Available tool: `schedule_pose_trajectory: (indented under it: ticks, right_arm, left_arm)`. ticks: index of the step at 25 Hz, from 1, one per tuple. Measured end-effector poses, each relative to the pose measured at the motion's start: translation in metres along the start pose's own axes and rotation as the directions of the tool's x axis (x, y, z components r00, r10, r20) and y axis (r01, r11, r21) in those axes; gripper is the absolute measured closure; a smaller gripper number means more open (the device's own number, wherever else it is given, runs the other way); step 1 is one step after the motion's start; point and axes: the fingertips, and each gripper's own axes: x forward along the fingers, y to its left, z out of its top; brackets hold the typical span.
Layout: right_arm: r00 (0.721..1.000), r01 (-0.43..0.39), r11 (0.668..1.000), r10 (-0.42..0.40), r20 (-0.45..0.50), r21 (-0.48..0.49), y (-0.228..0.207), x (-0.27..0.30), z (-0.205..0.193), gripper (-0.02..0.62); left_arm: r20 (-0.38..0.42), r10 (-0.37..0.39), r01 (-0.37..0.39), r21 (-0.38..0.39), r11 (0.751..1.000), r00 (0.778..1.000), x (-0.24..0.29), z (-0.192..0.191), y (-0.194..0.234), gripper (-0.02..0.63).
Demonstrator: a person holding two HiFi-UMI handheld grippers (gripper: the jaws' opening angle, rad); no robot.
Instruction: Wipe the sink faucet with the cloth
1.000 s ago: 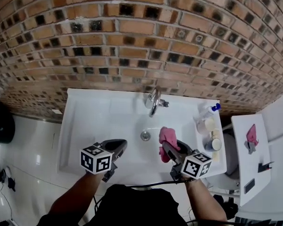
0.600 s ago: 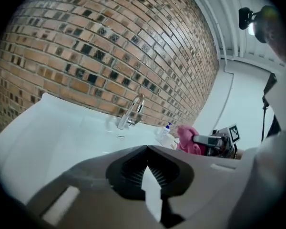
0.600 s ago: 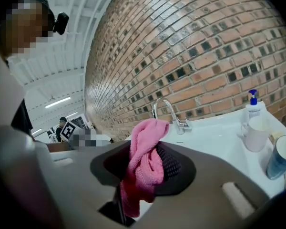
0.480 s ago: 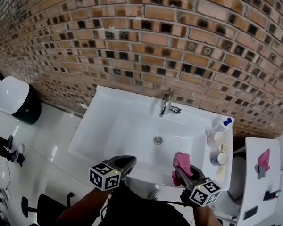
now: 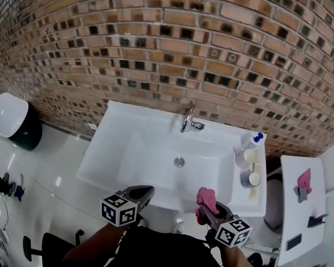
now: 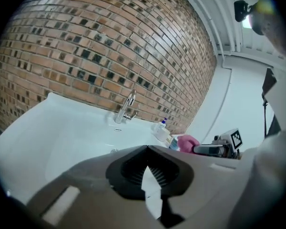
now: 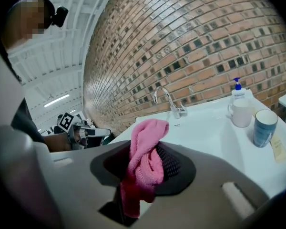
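A chrome faucet (image 5: 186, 118) stands at the back rim of the white sink (image 5: 117, 143), against the brick wall; it also shows in the left gripper view as the faucet (image 6: 126, 108) and in the right gripper view as the faucet (image 7: 168, 102). My right gripper (image 5: 207, 204) is shut on a pink cloth (image 7: 145, 161), which bunches out of its jaws, the cloth (image 5: 206, 199) hanging just off the sink's front edge. My left gripper (image 5: 142, 194) is held in front of the sink's near edge, jaws shut with nothing in them.
A white spray bottle (image 5: 248, 148), a white mug (image 7: 240, 112) and a blue cup (image 7: 264, 127) stand on the sink's right ledge. A white side table (image 5: 300, 216) at the right holds a pink item (image 5: 304, 181). A dark bin with a white lid (image 5: 11, 121) stands left.
Both grippers have drawn back from over the basin to in front of the sink's near edge. The right one still holds the cloth. The head view now takes in more floor.
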Motion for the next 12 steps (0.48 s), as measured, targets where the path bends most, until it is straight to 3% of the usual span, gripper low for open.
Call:
schedule_pose_trajectory:
  ticks: [4,12]
  right_arm:
    - [0.998,0.058,0.998,-0.058,0.025,-0.01,0.014,0.004,-0.001,0.457]
    - [0.991,0.124,0.992,-0.123,0.048,-0.024,0.033,0.014,0.0,0.46]
  left_arm:
    - [-0.016,-0.027,0.028,0.035,0.999,0.999,-0.009,0.007,0.015,0.603]
    - [-0.043,-0.065,0.066,0.016,0.998,0.997,-0.015,0.0,0.035,0.603]
